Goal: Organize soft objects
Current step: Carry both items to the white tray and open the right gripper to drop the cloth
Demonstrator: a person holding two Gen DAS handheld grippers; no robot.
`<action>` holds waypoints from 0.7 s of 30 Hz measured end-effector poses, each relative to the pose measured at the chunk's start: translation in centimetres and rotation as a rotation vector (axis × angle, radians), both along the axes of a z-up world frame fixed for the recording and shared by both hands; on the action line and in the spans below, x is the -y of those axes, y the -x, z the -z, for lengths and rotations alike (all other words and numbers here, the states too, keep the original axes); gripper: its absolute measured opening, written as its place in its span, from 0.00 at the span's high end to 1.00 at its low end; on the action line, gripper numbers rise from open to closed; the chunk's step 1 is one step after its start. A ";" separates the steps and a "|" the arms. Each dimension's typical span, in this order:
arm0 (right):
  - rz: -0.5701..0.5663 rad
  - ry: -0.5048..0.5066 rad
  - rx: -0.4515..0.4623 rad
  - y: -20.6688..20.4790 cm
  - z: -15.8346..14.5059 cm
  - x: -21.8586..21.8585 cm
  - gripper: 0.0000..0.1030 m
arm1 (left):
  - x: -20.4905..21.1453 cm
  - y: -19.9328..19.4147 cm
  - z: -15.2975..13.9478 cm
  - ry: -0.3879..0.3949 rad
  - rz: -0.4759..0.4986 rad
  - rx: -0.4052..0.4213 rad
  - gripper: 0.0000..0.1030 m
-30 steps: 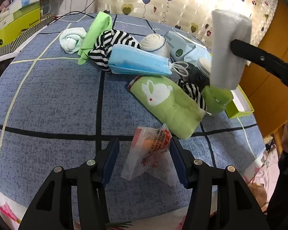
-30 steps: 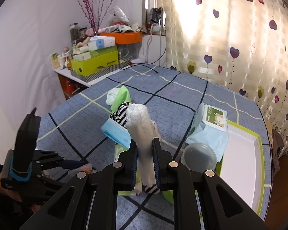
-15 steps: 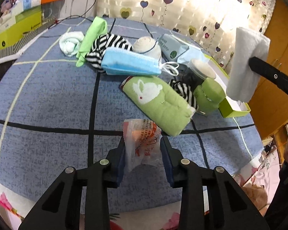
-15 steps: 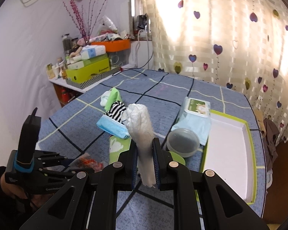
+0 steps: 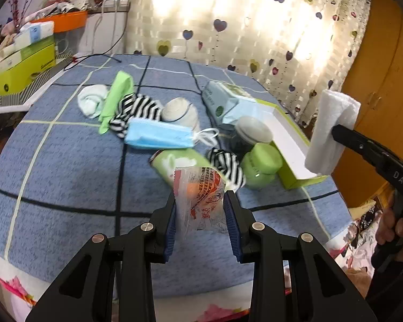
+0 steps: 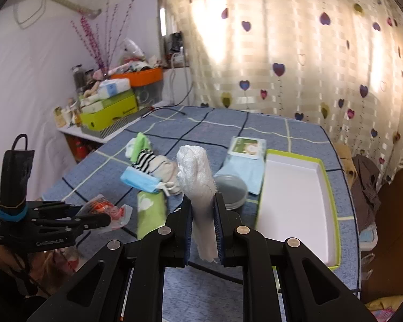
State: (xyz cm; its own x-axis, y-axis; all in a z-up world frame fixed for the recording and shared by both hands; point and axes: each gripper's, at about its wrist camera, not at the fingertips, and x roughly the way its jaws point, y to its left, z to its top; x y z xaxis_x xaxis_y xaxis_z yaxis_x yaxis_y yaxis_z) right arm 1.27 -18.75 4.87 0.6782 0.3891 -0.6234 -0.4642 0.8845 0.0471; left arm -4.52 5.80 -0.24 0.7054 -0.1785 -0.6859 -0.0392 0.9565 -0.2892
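Above the table, from the left wrist, the left tongs tilt downward, clamped on a packet. From the right wrist, the right tongs angle down, pinching a white roll near the tray.

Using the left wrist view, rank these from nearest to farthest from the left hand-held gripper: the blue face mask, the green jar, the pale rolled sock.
1. Green jar: just right of the left hand-held gripper, beside the tray.
2. Blue face mask: farther up the table, left of centre.
3. Pale rolled sock: farthest, at the far left end of the pile.
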 end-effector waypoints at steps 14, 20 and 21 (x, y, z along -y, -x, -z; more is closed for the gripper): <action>0.108 -0.024 -0.016 -1.7 0.4 4.6 0.86 | 4.9 -3.9 -3.8 0.002 0.121 0.079 0.67; 0.149 -0.036 -0.017 -2.5 0.3 6.7 0.86 | 7.3 -6.1 -5.0 0.003 0.173 0.090 0.67; 0.155 -0.038 -0.019 -2.7 0.3 7.1 0.86 | 7.5 -6.4 -5.2 0.002 0.177 0.092 0.67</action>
State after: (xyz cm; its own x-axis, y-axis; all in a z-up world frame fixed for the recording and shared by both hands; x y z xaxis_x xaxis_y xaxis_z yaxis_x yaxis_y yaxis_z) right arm 3.94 -25.82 4.55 0.7201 0.3043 -0.6236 -0.3210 0.9429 0.0894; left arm 1.87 -1.74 4.94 0.7227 -0.3065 -0.6195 0.1564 0.9456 -0.2853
